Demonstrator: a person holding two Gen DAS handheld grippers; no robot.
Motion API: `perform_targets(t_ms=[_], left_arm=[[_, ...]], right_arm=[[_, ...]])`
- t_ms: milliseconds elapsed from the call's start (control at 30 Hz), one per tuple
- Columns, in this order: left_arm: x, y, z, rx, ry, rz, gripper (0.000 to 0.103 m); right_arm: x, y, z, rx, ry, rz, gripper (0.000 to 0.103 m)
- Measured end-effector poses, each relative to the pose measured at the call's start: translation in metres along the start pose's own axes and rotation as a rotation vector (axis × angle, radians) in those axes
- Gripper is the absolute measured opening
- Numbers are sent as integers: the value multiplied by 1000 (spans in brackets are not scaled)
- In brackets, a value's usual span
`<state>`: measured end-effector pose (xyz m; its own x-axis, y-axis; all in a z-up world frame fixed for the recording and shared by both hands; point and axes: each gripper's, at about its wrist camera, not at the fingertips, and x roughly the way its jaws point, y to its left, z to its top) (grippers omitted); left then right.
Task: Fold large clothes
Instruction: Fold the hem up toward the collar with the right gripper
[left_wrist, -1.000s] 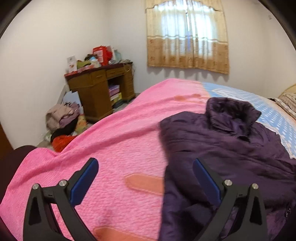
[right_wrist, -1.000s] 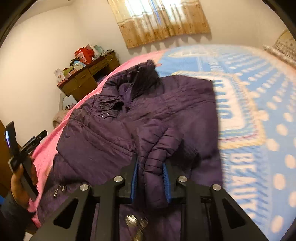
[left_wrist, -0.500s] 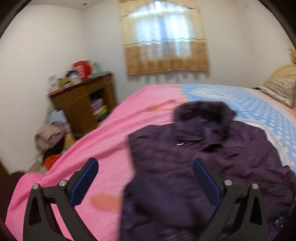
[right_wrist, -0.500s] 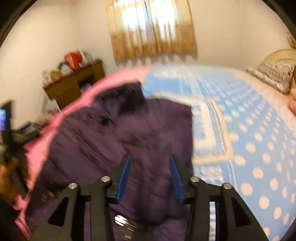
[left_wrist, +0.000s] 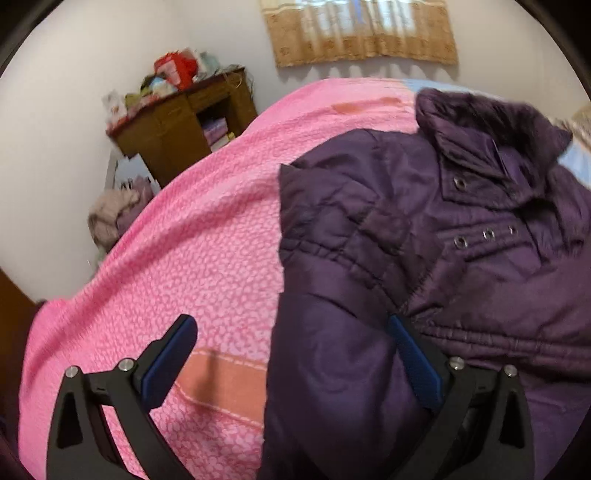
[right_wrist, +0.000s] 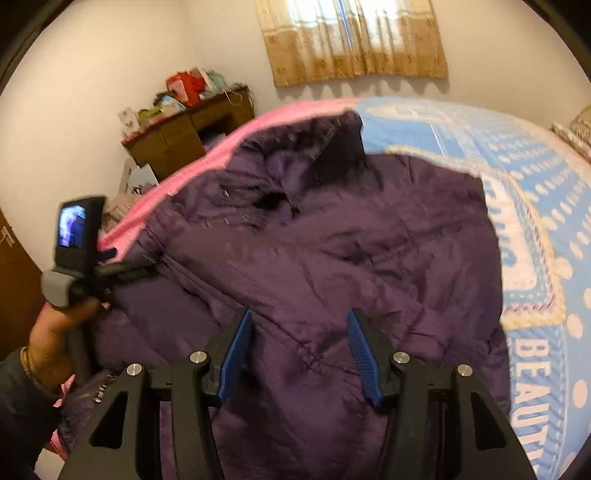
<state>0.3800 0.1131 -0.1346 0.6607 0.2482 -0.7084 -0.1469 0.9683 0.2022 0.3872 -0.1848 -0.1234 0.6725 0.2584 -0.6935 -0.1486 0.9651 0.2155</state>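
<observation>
Purple jacket (right_wrist: 332, 258): flat on bed (right_wrist: 535, 229), collar (left_wrist: 491, 122) toward window end, long axis head-to-hem toward cameras. Left gripper (left_wrist: 291, 354) spread wide, empty; right gripper (right_wrist: 299, 347) jaws just opening, released, nothing gripped.

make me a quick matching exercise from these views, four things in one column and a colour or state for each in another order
Things:
1. jacket
2. left gripper
3. blanket under the jacket's left edge
4. desk

Colour or state:
a. brown wood, cluttered on top
b. pink
c. jaws wide open over the jacket's edge
d. dark purple, spread on the bed

Pairs: 1-d, 2-c, 3-b, 4-a
</observation>
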Motion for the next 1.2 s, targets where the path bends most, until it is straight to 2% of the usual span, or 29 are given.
perform_targets(t_ms=[100,167,200,267,333,433,500,567,667,867,1200], left_arm=[[-13,2,-1,14,-51,-12,103],[-34,10,-1,-19,-108,-51,103],[-45,15,0,-32,-152,-59,103],[-69,15,7,-29,-243,-29,103],[-77,2,16,17,-266,-66,103],[-64,-27,21,130,-211,-146,103],[-36,-43,16,190,-127,-134,103],[-12,-44,4,219,-34,-143,103],[-8,-27,2,160,-12,-188,103],[4,-16,0,134,26,-217,103],[8,-32,10,141,77,-209,103]], right_arm=[[1,2,-5,-44,22,-53,54],[-17,4,-2,-44,-50,-85,54],[-25,4,0,-36,-87,-76,54],[-33,6,7,-37,-130,-41,54],[-26,7,11,-46,-110,-18,54],[-4,-2,6,-21,-41,9,54],[9,-10,-3,-19,-3,8,54],[14,-16,-10,-2,1,42,54],[19,-15,-14,-10,28,46,54],[30,-8,-17,-47,58,9,55],[38,2,-15,-95,84,-50,56]])
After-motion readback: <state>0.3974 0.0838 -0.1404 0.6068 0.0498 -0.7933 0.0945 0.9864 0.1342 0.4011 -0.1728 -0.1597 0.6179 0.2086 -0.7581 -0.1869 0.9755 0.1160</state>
